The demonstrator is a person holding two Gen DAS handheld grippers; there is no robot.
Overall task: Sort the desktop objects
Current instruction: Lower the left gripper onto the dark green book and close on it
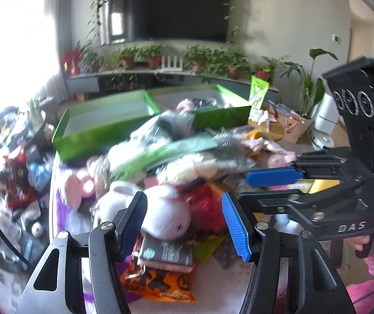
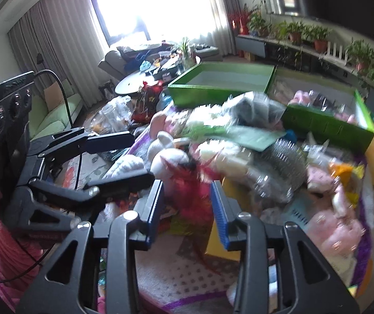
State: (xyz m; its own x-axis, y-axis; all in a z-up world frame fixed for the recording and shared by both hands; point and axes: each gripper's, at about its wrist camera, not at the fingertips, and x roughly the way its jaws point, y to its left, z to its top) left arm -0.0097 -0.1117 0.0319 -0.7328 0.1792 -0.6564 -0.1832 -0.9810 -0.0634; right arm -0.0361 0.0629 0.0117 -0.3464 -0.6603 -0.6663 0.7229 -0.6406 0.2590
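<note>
Plush rabbit (image 1: 164, 216), white with a pink face mark, sits in the pile between the left gripper (image 1: 184, 223) fingers, jaws spread wide and nothing clamped; whether the pads touch it I can't tell. Red-pink fuzzy item (image 2: 187, 183) lies dead ahead of the right gripper (image 2: 187, 209), whose jaws also stand apart with nothing pinched. Judgement: this is the approach-to-pick step, both tools dropping onto the heap. To do it well, centre the left fingers on the rabbit's head, not the snack packets (image 1: 160, 280) under it, and close only once both pads straddle the plush, otherwise it drags the clutter along. Keep the right tool clear: it shows just right of the left gripper's tip, so the two are near enough to collide. Green box (image 1: 103, 125) beyond the pile looks empty; the second green box (image 2: 328, 123) beside it already holds soft items. Left view alone shows the packets under the rabbit. Right view alone shows the yellow box (image 2: 220, 243) just under its right finger and the pink plush (image 2: 341, 235) far right.
</note>
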